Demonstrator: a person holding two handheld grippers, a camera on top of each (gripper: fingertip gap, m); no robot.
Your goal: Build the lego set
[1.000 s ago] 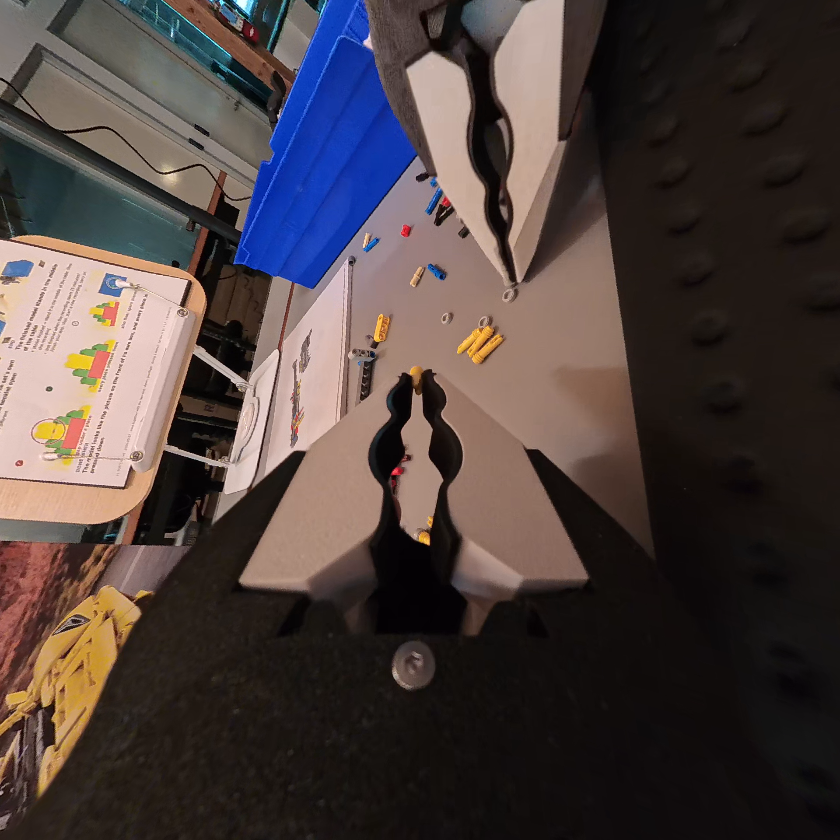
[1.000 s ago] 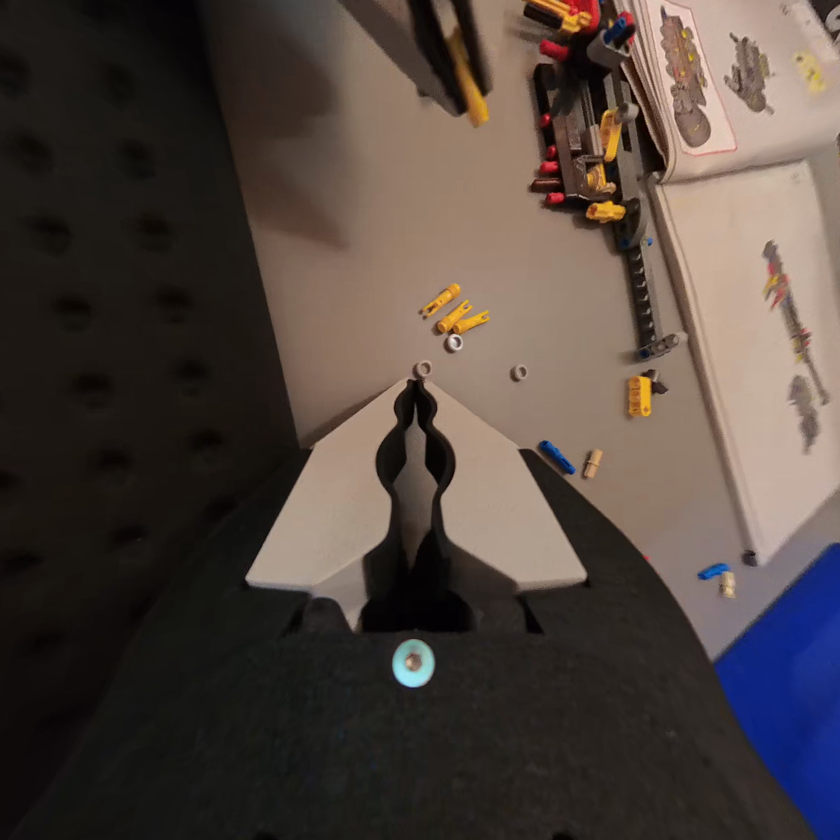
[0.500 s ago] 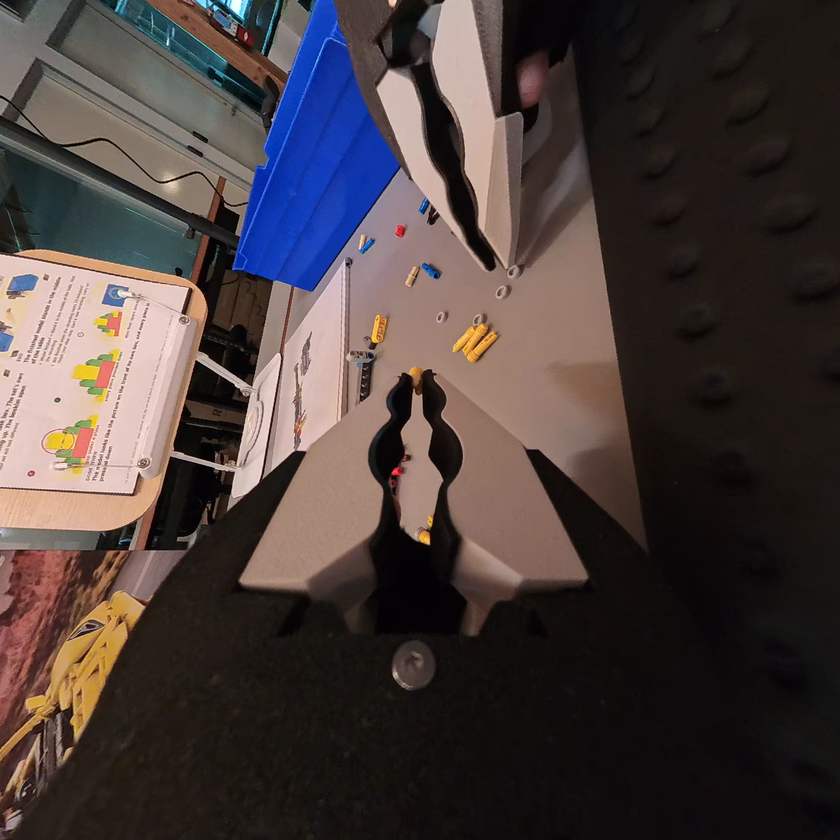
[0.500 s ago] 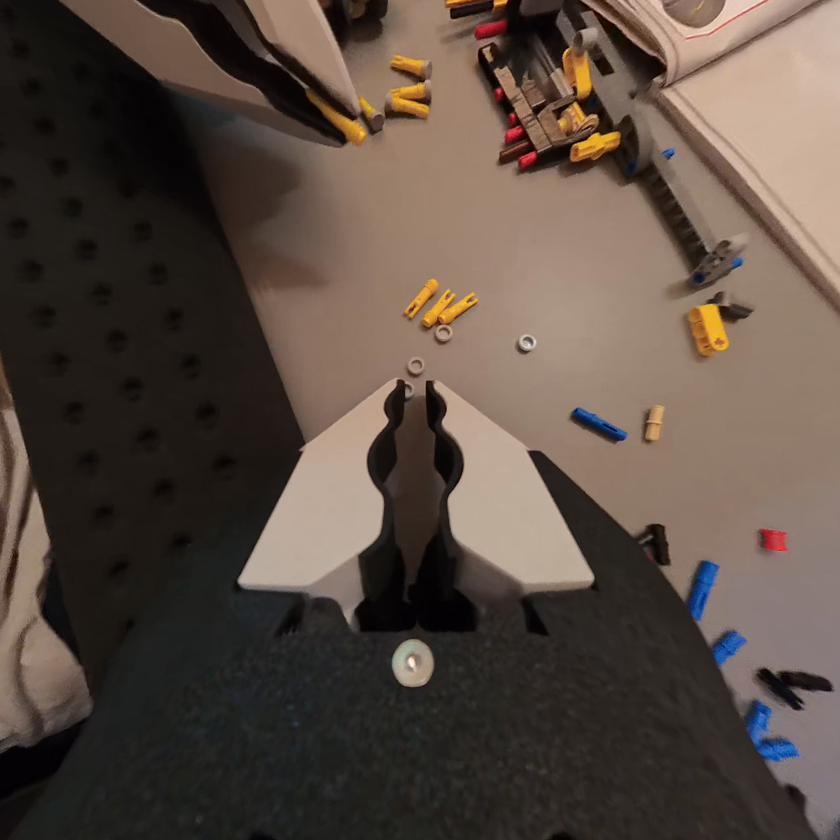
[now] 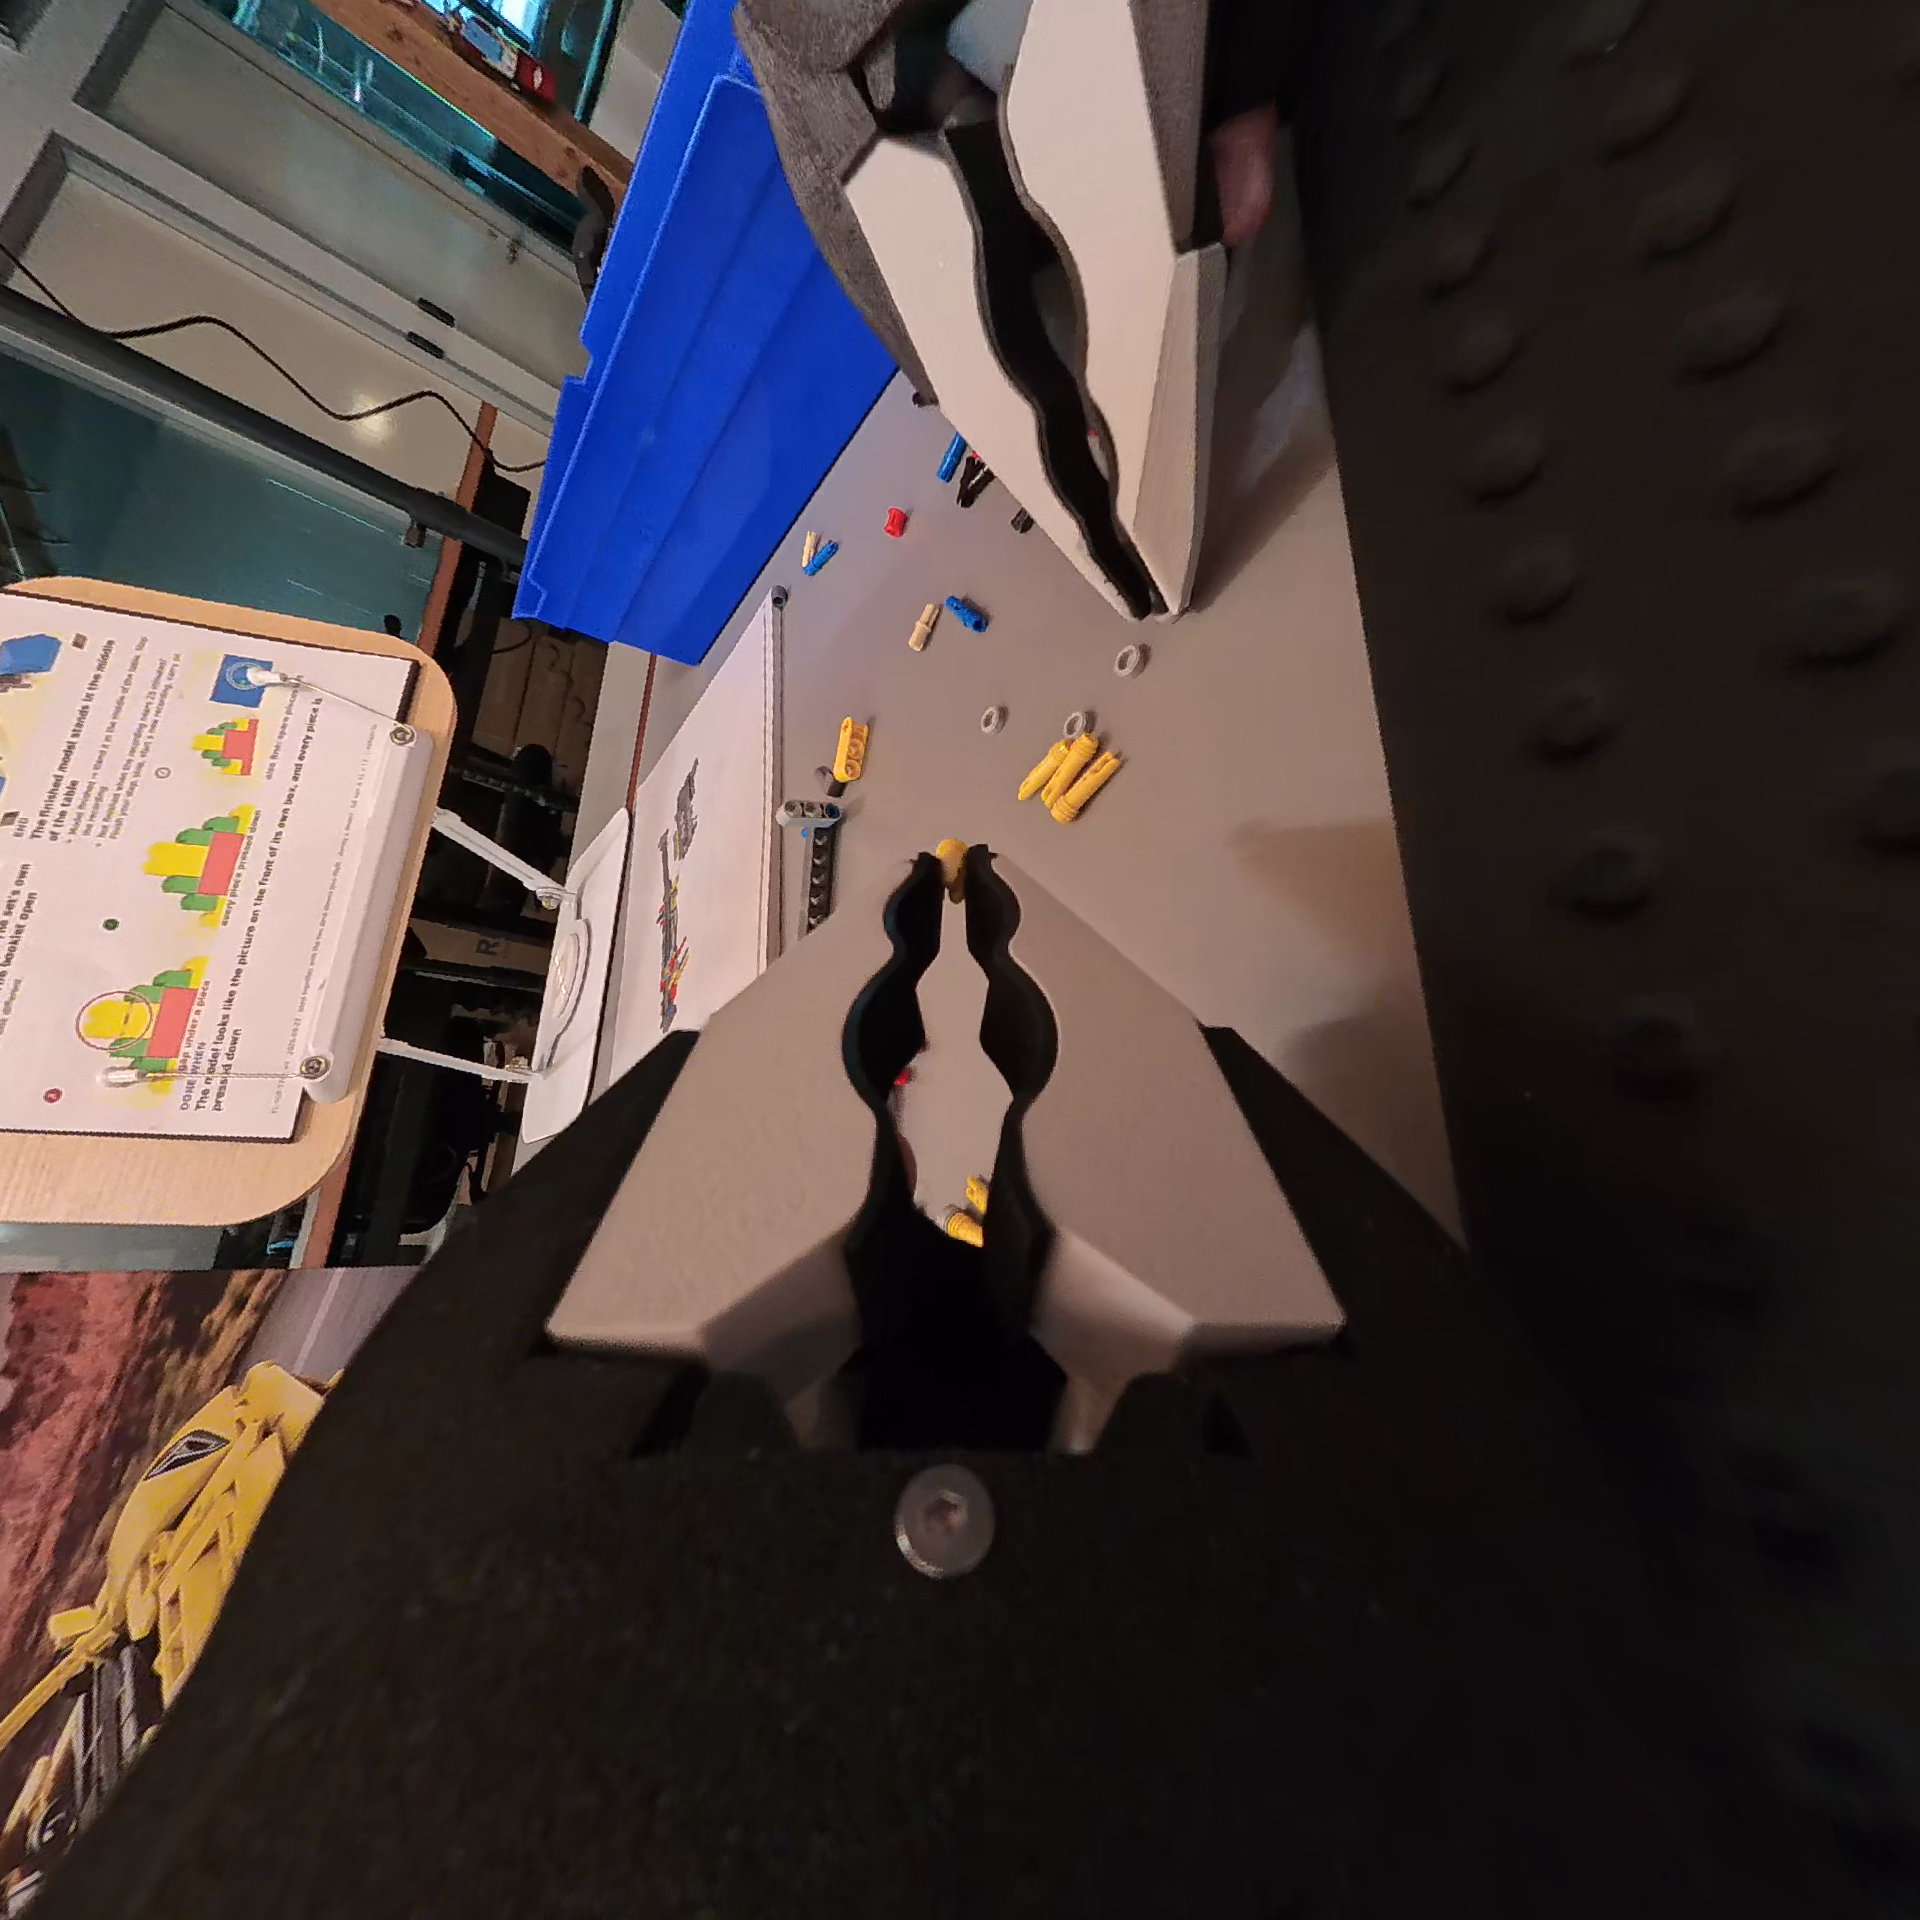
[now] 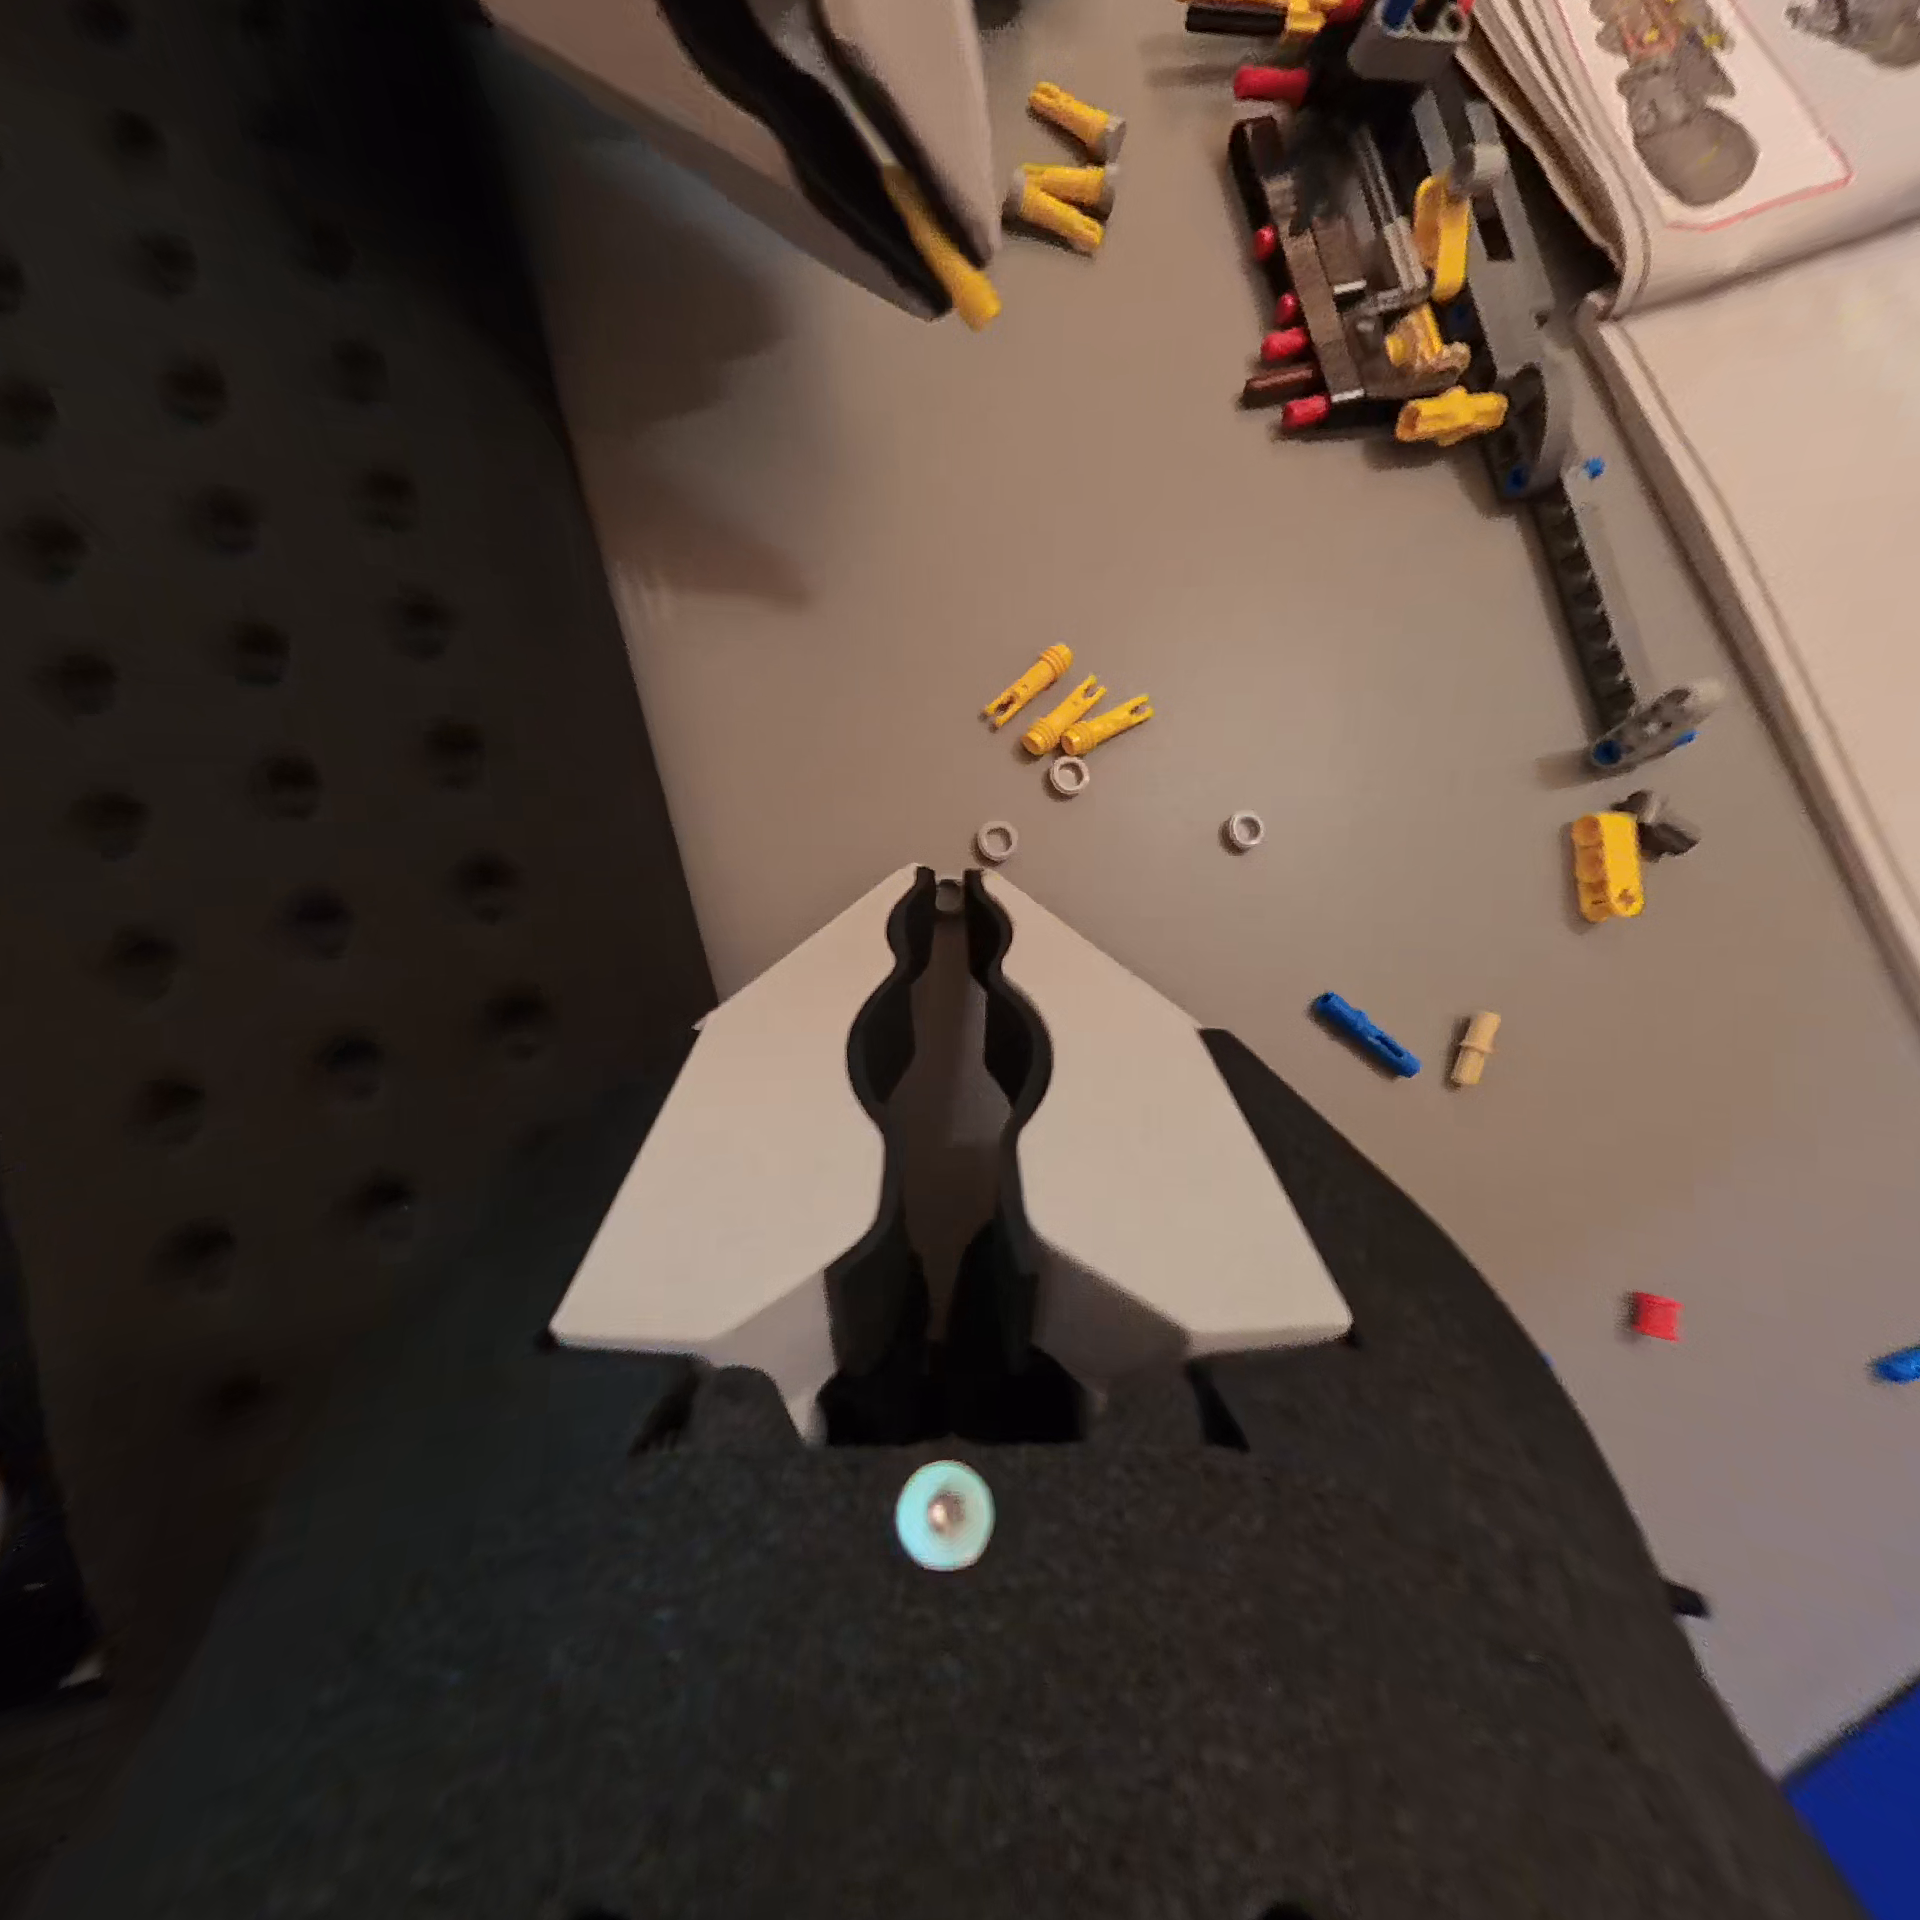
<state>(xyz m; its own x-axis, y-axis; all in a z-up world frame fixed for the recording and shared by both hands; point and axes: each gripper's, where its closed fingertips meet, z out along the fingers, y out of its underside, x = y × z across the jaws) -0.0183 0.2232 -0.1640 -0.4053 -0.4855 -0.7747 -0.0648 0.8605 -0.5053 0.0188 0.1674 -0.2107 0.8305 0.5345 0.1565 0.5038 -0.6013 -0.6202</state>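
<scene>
The left tongs (image 5: 951,868) are closed on a yellow pin (image 5: 950,864), whose tip pokes out between the tips, held above the grey surface (image 5: 1226,914). The right tongs (image 6: 948,891) are nipped around a small grey ring (image 6: 950,896) down at the surface, close to its dark studded border; whether the ring is already lifted I cannot tell.

Just beyond that ring lie two more grey rings (image 6: 996,841), then a cluster of three yellow pins (image 6: 1068,709), and a third ring sits apart to the right. Blue, tan and red connectors (image 6: 1363,1035) are scattered farther toward the blue bin (image 5: 686,416).

The step in hand looks like gathering a ring to go with the held pin (a bushing on an axle pin, most likely). Next, the two tongs would need to meet, ring hole lined up with the pin's end, then pushed together gently, since both parts are tiny and could pop out.

The partly built model (image 6: 1382,301), a dark beam frame with red pins and yellow fittings, lies toward the far side of the surface, against the open instruction booklet (image 6: 1683,156). It looks far from finished.
</scene>
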